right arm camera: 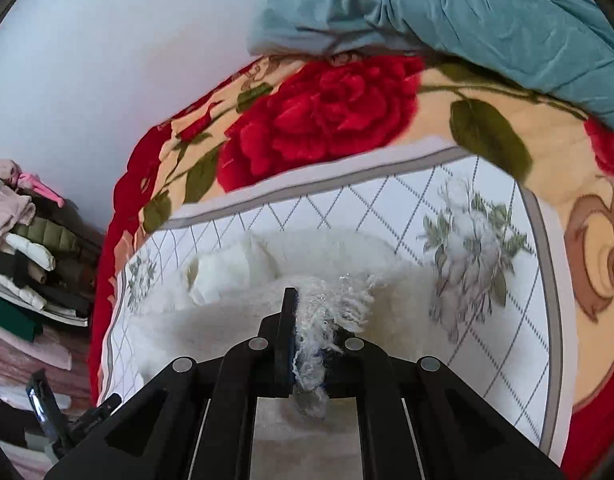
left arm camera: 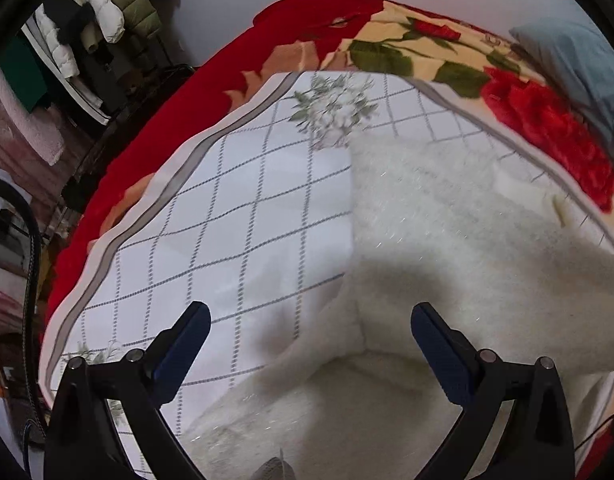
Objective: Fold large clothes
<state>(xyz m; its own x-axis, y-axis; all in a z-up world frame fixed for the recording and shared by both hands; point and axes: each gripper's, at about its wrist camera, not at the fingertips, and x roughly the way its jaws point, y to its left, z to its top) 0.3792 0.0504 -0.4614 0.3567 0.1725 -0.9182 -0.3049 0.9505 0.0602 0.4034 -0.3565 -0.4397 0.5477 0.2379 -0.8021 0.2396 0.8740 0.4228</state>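
A white fluffy garment [left arm camera: 447, 232] lies partly folded on a white checked sheet [left arm camera: 235, 216]. My left gripper [left arm camera: 311, 320] is open and empty, hovering just above a folded edge of the garment. In the right wrist view my right gripper [right arm camera: 311, 320] is shut on a fuzzy edge of the same white garment [right arm camera: 235, 316], with fibres sticking out between the fingers. A ribbed white cuff [right arm camera: 223, 272] lies beyond it.
The checked sheet [right arm camera: 503, 320] covers a red rose blanket [right arm camera: 327, 120] on the bed. A teal quilt [right arm camera: 467, 12] is bunched at the far end by the white wall. A rack of piled clothes [left arm camera: 91, 32] stands to the left.
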